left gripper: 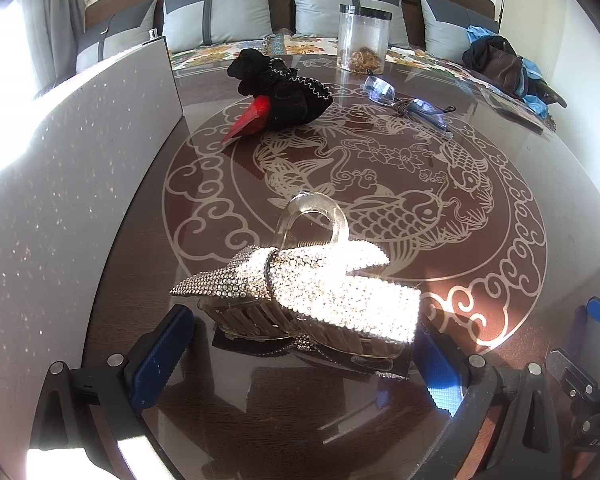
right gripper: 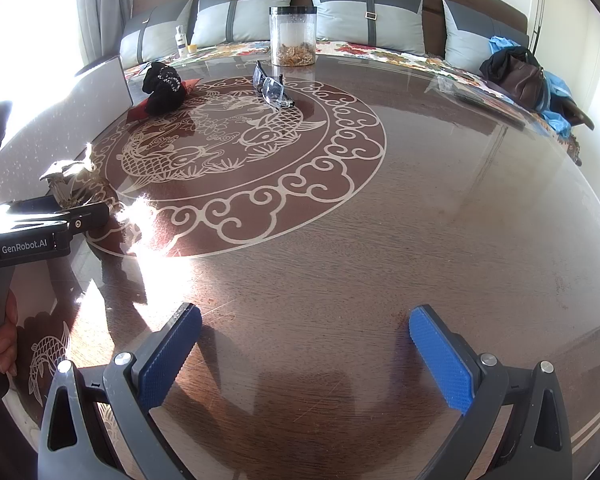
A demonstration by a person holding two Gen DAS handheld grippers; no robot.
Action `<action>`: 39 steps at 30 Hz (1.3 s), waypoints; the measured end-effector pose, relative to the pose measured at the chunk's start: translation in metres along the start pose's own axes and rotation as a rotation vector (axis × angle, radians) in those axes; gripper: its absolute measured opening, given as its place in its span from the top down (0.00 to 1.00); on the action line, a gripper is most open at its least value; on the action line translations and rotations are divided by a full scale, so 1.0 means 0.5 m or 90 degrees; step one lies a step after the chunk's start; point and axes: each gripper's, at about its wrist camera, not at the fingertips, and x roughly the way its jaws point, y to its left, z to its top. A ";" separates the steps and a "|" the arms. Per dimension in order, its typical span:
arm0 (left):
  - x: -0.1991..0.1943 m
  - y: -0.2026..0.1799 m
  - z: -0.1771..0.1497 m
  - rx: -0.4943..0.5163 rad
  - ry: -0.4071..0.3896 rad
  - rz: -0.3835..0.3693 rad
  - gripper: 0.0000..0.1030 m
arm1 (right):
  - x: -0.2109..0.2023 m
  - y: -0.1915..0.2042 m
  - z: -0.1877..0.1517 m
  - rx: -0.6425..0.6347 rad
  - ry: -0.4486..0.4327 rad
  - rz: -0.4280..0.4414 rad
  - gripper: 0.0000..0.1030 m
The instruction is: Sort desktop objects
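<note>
— Left wrist view, from the left side: what borders the table?

— A pale speckled board [left gripper: 80, 152] stands on edge along the left, its far corner close to the black scrunchie [left gripper: 284, 88], which lies on a red pointed piece [left gripper: 249, 116]. Just ahead of the left gripper [left gripper: 304, 344] sits the rhinestone hair claw [left gripper: 300, 288], resting on the glass-topped table [left gripper: 480, 360]. The blue pads are spread wide, one on each side of the clip's lower teeth; I cannot tell whether either pad touches it.

— And further right?

— The glasses [left gripper: 404, 98] lie folded past the carp pattern, near the far edge, with the clear jar [left gripper: 363, 38] behind them at the rim. At the right edge a corner of the other tool shows. The middle of the table, over the carp pattern, is bare.

— Right wrist view, same order?

— At the left edge a hand [right gripper: 2, 332] holds the black handle of the left tool, and the sparkly clip [right gripper: 72, 184] sits just beyond its tip, near the board [right gripper: 100, 80]. The scrunchie [right gripper: 162, 88], glasses [right gripper: 272, 88] and jar [right gripper: 293, 36] run along the far side.

— And the right gripper?

— The right gripper [right gripper: 304, 352] is spread wide with nothing between its pads, over bare wood grain. From the centre to the curved right rim the tabletop [right gripper: 460, 200] is open; only a flat clear packet [right gripper: 480, 96] lies near the far right edge, with a brown bag [right gripper: 520, 76] beyond it on the sofa.
</note>
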 end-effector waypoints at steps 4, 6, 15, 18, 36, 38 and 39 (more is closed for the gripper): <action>0.000 0.000 0.000 0.000 0.000 0.000 0.00 | 0.000 0.000 0.000 0.000 0.000 0.000 0.00; 0.000 0.000 0.000 0.000 0.000 0.000 0.00 | 0.000 0.000 0.000 0.000 0.000 0.000 0.00; -0.001 0.000 0.000 0.000 0.000 0.000 0.00 | 0.000 0.000 0.000 0.000 0.000 0.000 0.00; -0.001 0.000 0.000 0.000 0.000 0.000 0.00 | 0.000 0.000 0.000 0.000 0.000 0.000 0.00; 0.001 -0.002 0.000 -0.002 -0.012 0.000 0.00 | 0.000 0.000 0.000 0.000 0.000 0.000 0.00; 0.002 0.000 0.002 -0.004 -0.012 -0.002 0.00 | 0.000 0.000 0.000 0.000 0.000 0.000 0.00; 0.002 0.000 0.002 -0.004 -0.012 -0.002 0.00 | 0.000 0.000 0.000 0.000 0.000 0.000 0.00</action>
